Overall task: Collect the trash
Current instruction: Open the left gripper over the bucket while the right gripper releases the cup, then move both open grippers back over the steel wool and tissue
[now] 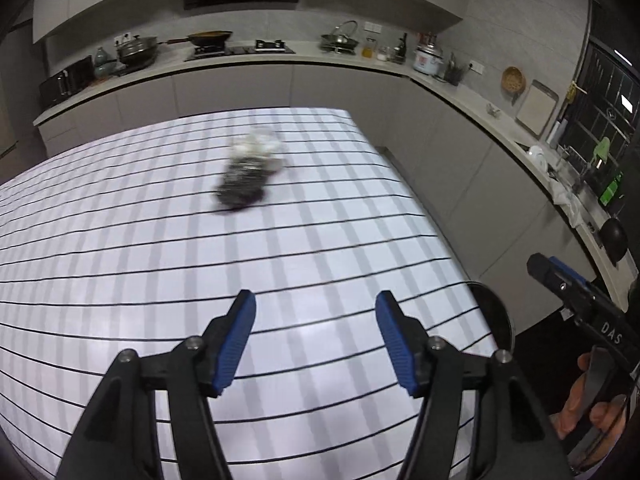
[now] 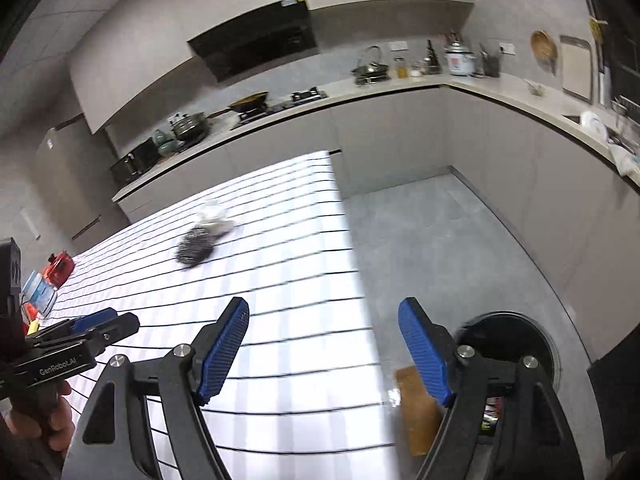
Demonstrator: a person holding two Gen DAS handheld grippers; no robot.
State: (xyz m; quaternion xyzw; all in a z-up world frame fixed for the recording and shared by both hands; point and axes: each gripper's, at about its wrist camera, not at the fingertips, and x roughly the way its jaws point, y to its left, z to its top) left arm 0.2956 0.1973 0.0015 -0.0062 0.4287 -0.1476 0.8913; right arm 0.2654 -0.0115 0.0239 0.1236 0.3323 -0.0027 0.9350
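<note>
— Left gripper [image 1: 316, 304]: what do its blue pads [image 1: 236, 340] have between them?
— Nothing. Its jaws stand well apart over the striped tablecloth [image 1: 120, 240], with only cloth showing in the gap.
— And the right gripper [image 2: 324, 312]?
— Also spread wide and gripping nothing. A brown piece of cardboard-like trash [image 2: 416, 412] shows just behind its right pad, over the floor beside the table edge; whether it touches the pad cannot be told from the blur.
— How many pieces of trash lie on the table?
— One blurred bundle [image 1: 246, 176], dark below and pale, crinkled above, lying well ahead of both grippers near the middle of the cloth. At the far left edge, in the right wrist view, sit one red item [image 2: 60, 266] and one blue-and-white container [image 2: 38, 290].
— Bins?
— One round black bin [image 2: 516, 344] on the grey floor, just beside the table's corner, under the right gripper.
— Any writing?
— "GenRobot.AI" on the left gripper's body in the right wrist view, and "DAS" on the right gripper's body in the left wrist view. A hand [image 1: 588, 404] wraps that handle.
— Pans on the counter [image 1: 360, 60]?
— One wok on the hob, one lidded pot to its left.
</note>
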